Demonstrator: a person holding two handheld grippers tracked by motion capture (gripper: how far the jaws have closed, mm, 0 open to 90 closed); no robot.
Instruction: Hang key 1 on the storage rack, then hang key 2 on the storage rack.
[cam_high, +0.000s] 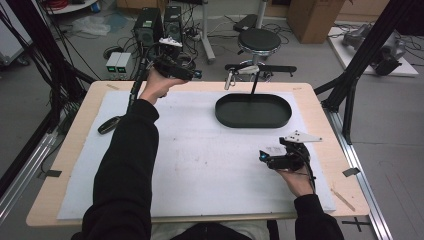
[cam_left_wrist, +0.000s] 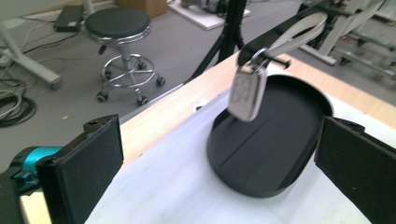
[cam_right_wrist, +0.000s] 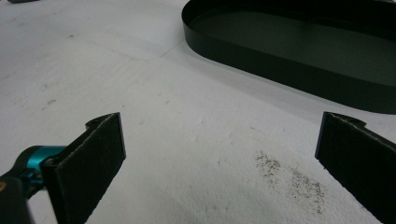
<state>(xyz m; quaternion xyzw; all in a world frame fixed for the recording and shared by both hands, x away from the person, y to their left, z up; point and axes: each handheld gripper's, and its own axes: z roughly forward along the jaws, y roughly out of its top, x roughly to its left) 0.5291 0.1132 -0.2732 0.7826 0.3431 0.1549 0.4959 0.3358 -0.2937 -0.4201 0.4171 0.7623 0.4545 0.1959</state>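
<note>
Left gripper (cam_high: 192, 73), jaws wide apart, raised at table's far edge facing hanging metal tag (cam_left_wrist: 247, 91) w/ nothing held. Right gripper (cam_high: 265, 156) rests low near black tray (cam_high: 253, 111), jaws spread, empty.

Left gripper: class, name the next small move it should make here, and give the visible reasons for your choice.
Probably ease the left gripper forward toward the silver tag until its jaws flank it. The jaws stand wide open and hold nothing, and the tag hangs by a strap from the stand's black arm above the black oval tray, ahead of the jaws and apart from them.

Left gripper (cam_high: 196, 74) raised on an outstretched arm, right gripper (cam_high: 262, 156) low, both with fingers wide apart
</note>
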